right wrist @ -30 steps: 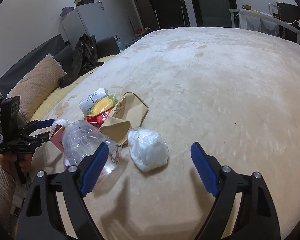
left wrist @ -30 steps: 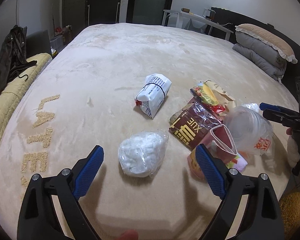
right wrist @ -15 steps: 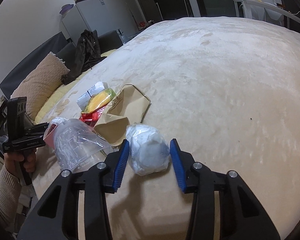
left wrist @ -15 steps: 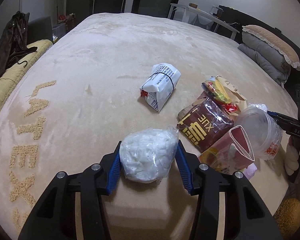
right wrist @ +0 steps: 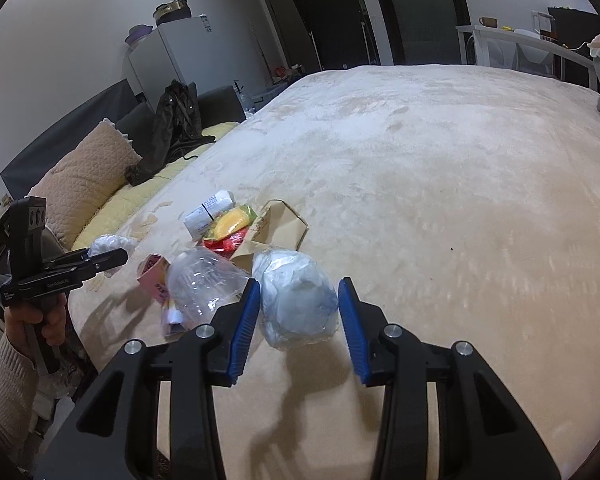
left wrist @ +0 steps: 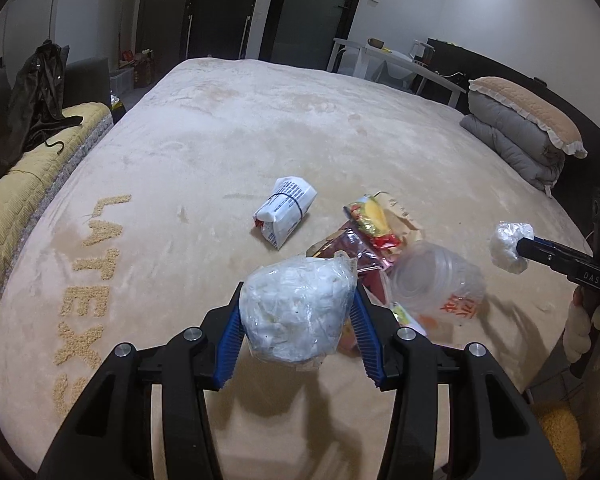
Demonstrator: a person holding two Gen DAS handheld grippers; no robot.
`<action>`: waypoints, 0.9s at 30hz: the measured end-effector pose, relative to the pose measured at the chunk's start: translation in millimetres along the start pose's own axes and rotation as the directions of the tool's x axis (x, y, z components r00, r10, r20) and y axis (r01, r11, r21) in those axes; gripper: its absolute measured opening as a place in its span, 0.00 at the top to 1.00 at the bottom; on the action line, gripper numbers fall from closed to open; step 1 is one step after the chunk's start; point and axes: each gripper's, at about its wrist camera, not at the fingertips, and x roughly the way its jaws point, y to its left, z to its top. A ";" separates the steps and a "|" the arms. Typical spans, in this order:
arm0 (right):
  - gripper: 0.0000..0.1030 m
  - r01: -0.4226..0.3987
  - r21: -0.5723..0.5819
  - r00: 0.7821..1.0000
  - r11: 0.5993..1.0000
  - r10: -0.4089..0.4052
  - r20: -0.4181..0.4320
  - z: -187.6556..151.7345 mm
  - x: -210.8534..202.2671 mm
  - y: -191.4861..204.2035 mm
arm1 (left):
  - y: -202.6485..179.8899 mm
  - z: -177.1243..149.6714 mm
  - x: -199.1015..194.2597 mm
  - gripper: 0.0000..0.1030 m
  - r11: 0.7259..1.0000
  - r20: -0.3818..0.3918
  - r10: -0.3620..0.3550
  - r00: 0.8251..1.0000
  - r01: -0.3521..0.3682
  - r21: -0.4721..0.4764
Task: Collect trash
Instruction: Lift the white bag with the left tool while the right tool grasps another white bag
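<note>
Both wads have left the bed: my left hand-held gripper (left wrist: 296,316) clamps one wad (left wrist: 296,308), my right (right wrist: 298,316) another (right wrist: 298,300). Wrappers (left wrist: 370,224), cup (left wrist: 436,284) and packet (left wrist: 286,210) remain on the bed (left wrist: 260,128).

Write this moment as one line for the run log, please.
left gripper: shut on white bag, lifted | right gripper: shut on second white bag, lifted | rest of trash: on bed

pink carton (right wrist: 153,271) half hidden behind clear cup (right wrist: 204,284), cup print (left wrist: 458,307) blurred
</note>
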 end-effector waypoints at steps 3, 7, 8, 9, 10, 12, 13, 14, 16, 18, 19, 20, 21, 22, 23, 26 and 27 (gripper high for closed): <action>0.60 0.004 -0.017 1.000 1.000 -0.003 0.025 -0.5 -28.5 13.2 | -14.8 -1.3 -21.7 0.53 1.000 0.023 -0.013 1.000 0.013 0.011; 0.60 0.009 -0.033 0.998 0.999 -0.007 0.058 -5.4 -67.3 31.9 | -36.0 -5.6 -52.5 0.53 0.999 0.048 -0.036 0.998 0.035 0.021; 0.60 0.011 -0.039 0.998 0.999 -0.008 0.064 -7.9 -76.7 36.6 | -41.0 -7.5 -60.4 0.53 0.999 0.055 -0.041 0.998 0.040 0.025; 0.60 0.014 -0.043 0.998 0.999 -0.011 0.069 -10.7 -86.0 41.0 | -46.7 -9.5 -69.4 0.53 0.999 0.063 -0.047 0.997 0.045 0.031; 0.60 0.016 -0.044 0.997 0.999 -0.013 0.075 -13.4 -95.4 45.3 | -50.9 -11.9 -77.3 0.53 0.998 0.068 -0.051 0.996 0.049 0.035; 0.60 0.021 -0.046 0.996 0.999 -0.017 0.088 -19.8 -112.7 51.9 | -60.4 -16.2 -94.2 0.53 0.998 0.083 -0.060 0.995 0.056 0.041; 0.60 0.024 -0.044 0.995 0.999 -0.020 0.099 -23.7 -123.3 55.7 | -64.0 -16.9 -101.0 0.53 0.997 0.089 -0.062 0.994 0.058 0.042; 0.60 0.025 -0.043 0.994 0.999 -0.020 0.107 -27.3 -132.5 58.8 | -68.2 -18.5 -108.7 0.53 0.997 0.096 -0.063 0.993 0.059 0.040; 0.60 0.025 -0.045 0.992 0.999 -0.019 0.123 -35.8 -150.9 66.0 | -76.6 -23.3 -123.2 0.53 0.997 0.108 -0.070 0.992 0.067 0.037; 0.60 0.027 -0.047 0.990 0.999 -0.020 0.136 -42.8 -166.6 72.8 | -85.8 -29.2 -135.5 0.53 0.996 0.115 -0.077 0.990 0.072 0.044; 0.60 0.026 -0.047 0.990 0.999 -0.019 0.141 -46.9 -174.3 76.4 | -91.2 -32.5 -140.5 0.53 0.996 0.117 -0.079 0.990 0.074 0.049; 0.60 0.025 -0.048 0.989 0.999 -0.018 0.145 -50.6 -180.7 79.2 | -95.3 -35.1 -144.7 0.53 0.996 0.118 -0.084 0.989 0.078 0.053; 0.60 0.024 -0.050 0.989 0.998 -0.016 0.149 -54.5 -187.5 82.9 | -100.2 -38.9 -149.4 0.53 0.995 0.121 -0.089 0.989 0.083 0.056; 0.60 0.024 -0.053 0.988 0.998 -0.016 0.152 -57.9 -192.4 86.4 | -104.0 -42.7 -153.2 0.53 0.995 0.121 -0.094 0.988 0.088 0.056; 0.60 0.024 -0.055 0.988 0.998 -0.015 0.154 -61.2 -197.6 89.3 | -108.0 -46.0 -156.8 0.53 0.994 0.121 -0.099 0.988 0.092 0.056; 0.60 0.021 -0.057 0.987 0.998 -0.012 0.158 -71.1 -209.9 96.7 | -120.5 -57.4 -167.6 0.53 0.992 0.121 -0.115 0.986 0.108 0.065; 0.60 0.019 -0.057 0.988 0.998 -0.009 0.157 -74.2 -212.7 99.0 | -124.7 -60.7 -170.7 0.53 0.991 0.121 -0.118 0.986 0.110 0.070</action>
